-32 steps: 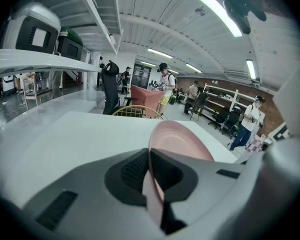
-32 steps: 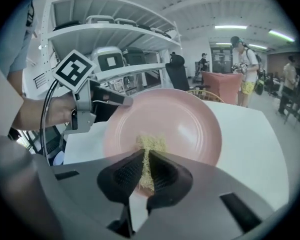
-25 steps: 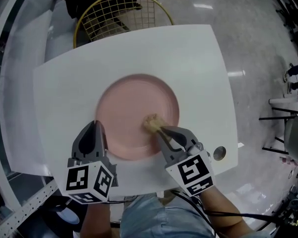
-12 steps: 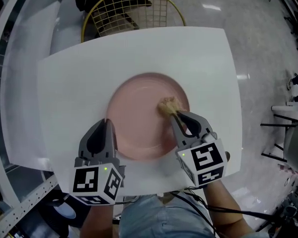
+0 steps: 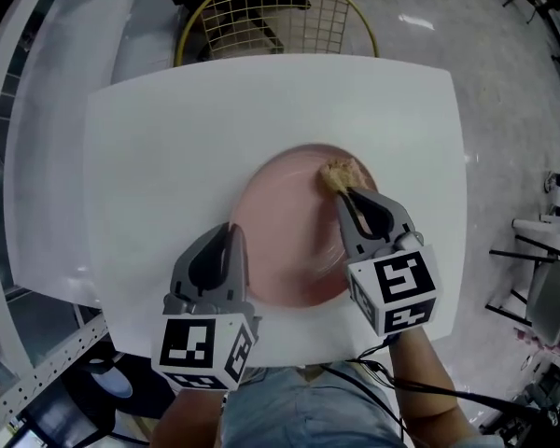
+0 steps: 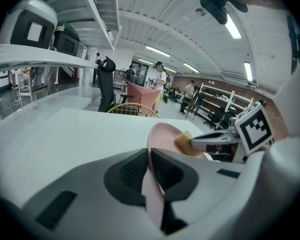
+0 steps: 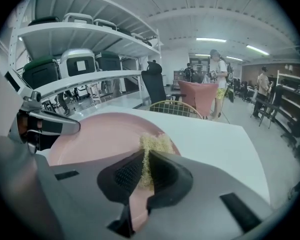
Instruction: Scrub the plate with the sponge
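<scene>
A pink plate (image 5: pixel 285 222) lies on the white table (image 5: pixel 168 138). My left gripper (image 5: pixel 226 241) is shut on the plate's near-left rim (image 6: pixel 152 174). My right gripper (image 5: pixel 347 197) is shut on a tan fibrous sponge (image 5: pixel 339 175) pressed against the plate's far-right part. In the right gripper view the sponge (image 7: pixel 152 151) sticks out between the jaws over the plate (image 7: pixel 97 136). In the left gripper view the sponge (image 6: pixel 186 143) and the right gripper (image 6: pixel 210 141) show beyond the plate.
A yellow wire chair (image 5: pixel 275 12) stands behind the table's far edge. A white curved counter (image 5: pixel 37 91) runs along the left. Chair legs (image 5: pixel 541 250) stand on the floor at the right.
My right gripper has slid the sponge from the plate's near-middle out to its far-right part. The left gripper keeps its hold on the rim.
</scene>
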The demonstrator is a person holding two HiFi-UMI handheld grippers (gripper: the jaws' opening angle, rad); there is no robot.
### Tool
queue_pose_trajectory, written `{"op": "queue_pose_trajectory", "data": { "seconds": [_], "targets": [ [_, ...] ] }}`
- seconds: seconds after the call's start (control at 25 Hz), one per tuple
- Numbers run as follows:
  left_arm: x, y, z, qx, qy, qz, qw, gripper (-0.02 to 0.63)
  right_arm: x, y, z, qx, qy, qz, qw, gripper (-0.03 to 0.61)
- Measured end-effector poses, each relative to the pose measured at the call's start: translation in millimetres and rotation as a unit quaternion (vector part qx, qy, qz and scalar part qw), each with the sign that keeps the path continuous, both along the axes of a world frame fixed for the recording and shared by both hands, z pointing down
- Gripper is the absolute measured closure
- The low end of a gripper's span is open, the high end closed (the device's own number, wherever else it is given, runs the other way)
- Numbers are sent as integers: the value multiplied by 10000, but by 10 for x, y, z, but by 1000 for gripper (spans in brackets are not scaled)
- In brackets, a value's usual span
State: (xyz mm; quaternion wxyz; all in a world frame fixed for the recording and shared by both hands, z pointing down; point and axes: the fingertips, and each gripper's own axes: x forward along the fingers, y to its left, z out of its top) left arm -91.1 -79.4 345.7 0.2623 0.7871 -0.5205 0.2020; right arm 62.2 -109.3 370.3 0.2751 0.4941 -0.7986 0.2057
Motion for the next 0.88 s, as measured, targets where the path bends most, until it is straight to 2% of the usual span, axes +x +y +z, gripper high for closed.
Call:
{"op": "queue_pose_trajectory", "data": {
  "seconds": [0.48, 0.88],
  "targets": [
    [-71, -18, 13, -32, 72, -88, 9999, 591, -478, -56, -114, 274, 23, -692, 9972, 541],
    [-103, 25, 62, -54, 57, 8, 10000, 591, -883, 201, -198, 292, -190, -1308, 9908, 541]
  ]
}}
